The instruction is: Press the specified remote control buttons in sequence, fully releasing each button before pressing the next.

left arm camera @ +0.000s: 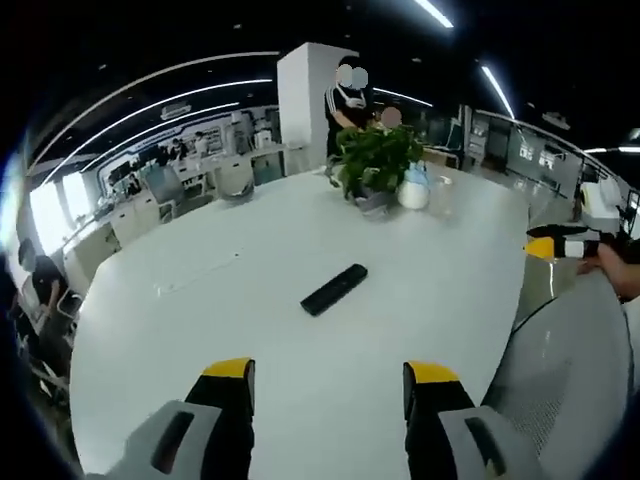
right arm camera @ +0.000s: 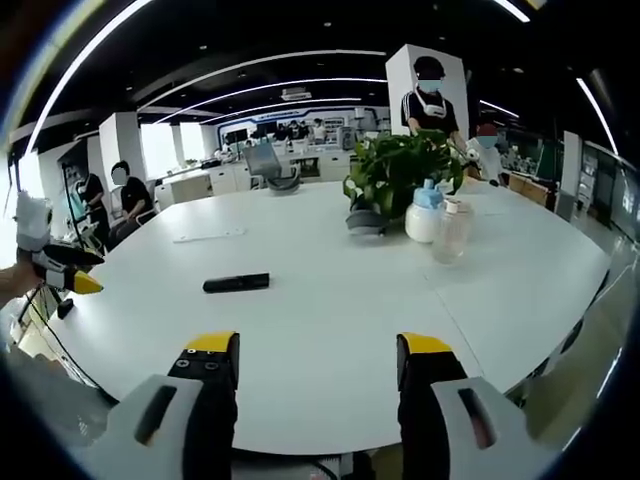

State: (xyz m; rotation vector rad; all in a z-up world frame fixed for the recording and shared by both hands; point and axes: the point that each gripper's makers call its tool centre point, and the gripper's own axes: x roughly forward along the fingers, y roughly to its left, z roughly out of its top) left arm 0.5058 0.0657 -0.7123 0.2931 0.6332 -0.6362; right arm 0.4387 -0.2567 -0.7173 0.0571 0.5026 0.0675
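1. In the left gripper view, the left tongs (left arm camera: 328,385) are seen rising from six o'clock with their yellow-tipped jaws held wide apart and nothing between them.
2. A black remote control (left arm camera: 334,289) is found lying flat on the white tabletop (left arm camera: 200,300), just beyond the jaw tips toward twelve o'clock, untouched by either jaw.
3. A potted plant (left arm camera: 376,160) is set at the far side of the tabletop toward twelve o'clock, with a white bottle (left arm camera: 414,188) just beside it.
4. The other tongs are seen at three o'clock, past the tabletop's edge, held in a hand (left arm camera: 622,268); a grey mesh chair back (left arm camera: 570,350) is seen below them.
5. In the right gripper view, the right tongs (right arm camera: 315,360) are likewise held apart and empty, above the near edge of the tabletop (right arm camera: 330,330).
6. The remote control (right arm camera: 236,283) is seen toward eleven o'clock of these jaws, well apart from them.
7. The potted plant (right arm camera: 400,175), the white bottle (right arm camera: 425,215) and a clear bottle (right arm camera: 452,232) are grouped toward one o'clock.
8. People are seen standing and seated in the office behind.
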